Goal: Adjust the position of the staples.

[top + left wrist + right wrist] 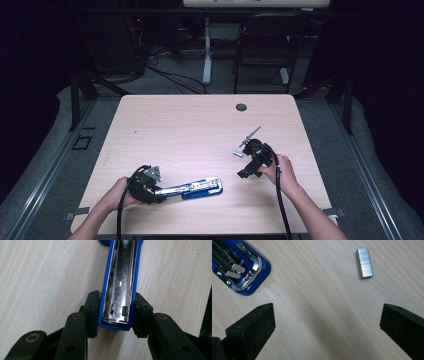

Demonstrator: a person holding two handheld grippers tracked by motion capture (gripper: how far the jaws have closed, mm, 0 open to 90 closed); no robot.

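It looks like a lab or recording studio. A bare wooden table (200, 125) stands on grey carpet, ringed by dark curtains. Behind the table, cables (170, 75) trail across the floor beside a white desk leg (207, 50), and a black chair (265, 45) stands to the leg's right.

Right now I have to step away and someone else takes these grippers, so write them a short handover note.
Left gripper: shut on the blue stapler, which lies opened on the table, metal channel up.
Right gripper: open, holding nothing, above the table between the stapler's front end and the strip of staples.
Done: stapler opened and steadied.
Left, as it appears: pick up the strip, lay it in the channel, close the stapler.
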